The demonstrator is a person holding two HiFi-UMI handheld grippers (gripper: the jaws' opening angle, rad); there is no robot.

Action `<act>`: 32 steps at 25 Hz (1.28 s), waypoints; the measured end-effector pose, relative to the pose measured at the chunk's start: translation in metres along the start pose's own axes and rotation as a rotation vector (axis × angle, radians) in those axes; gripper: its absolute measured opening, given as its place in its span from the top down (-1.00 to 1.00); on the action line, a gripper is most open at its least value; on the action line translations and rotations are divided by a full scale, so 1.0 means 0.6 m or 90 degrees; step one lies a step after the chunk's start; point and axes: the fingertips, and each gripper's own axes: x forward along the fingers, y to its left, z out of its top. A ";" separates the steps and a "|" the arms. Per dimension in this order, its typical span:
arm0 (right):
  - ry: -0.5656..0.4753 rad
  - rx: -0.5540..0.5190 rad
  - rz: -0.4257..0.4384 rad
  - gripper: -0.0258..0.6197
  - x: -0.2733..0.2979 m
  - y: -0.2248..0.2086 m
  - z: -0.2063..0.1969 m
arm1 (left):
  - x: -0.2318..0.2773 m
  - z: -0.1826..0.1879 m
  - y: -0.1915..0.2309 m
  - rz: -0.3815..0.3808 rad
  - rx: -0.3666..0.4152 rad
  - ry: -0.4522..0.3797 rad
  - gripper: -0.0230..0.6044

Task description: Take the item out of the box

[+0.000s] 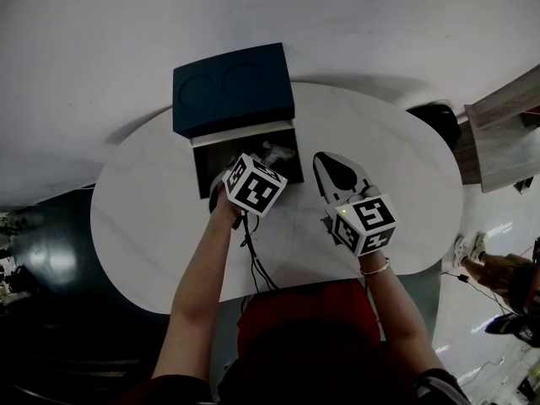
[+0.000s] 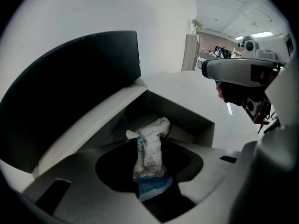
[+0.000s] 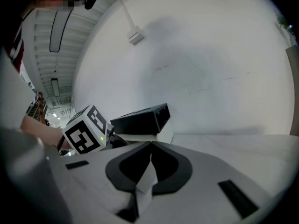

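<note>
A dark blue box stands on the white table with its lid tipped back. My left gripper reaches down into it. In the left gripper view, a crumpled white packet with blue print rises from the box floor and fills the gap of the left gripper, whose jaws press on its near end. My right gripper hovers just right of the box, shut and empty. In the right gripper view its jaws meet, and the box lies ahead to the left.
The oval white table ends close to my body. A black cable trails from the left gripper over the near edge. A dark seat and a wooden surface lie right of the table, and a person's feet show there.
</note>
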 end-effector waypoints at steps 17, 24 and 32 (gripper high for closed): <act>0.017 -0.011 0.008 0.87 0.004 0.007 -0.007 | -0.007 0.019 -0.010 -0.001 0.000 -0.038 0.56; 0.023 -0.013 0.006 0.87 0.001 0.012 -0.009 | -0.040 0.038 -0.007 0.027 0.005 -0.079 0.57; 0.022 -0.020 -0.002 0.87 -0.006 0.021 -0.008 | -0.093 0.059 -0.012 0.053 -0.018 -0.144 0.57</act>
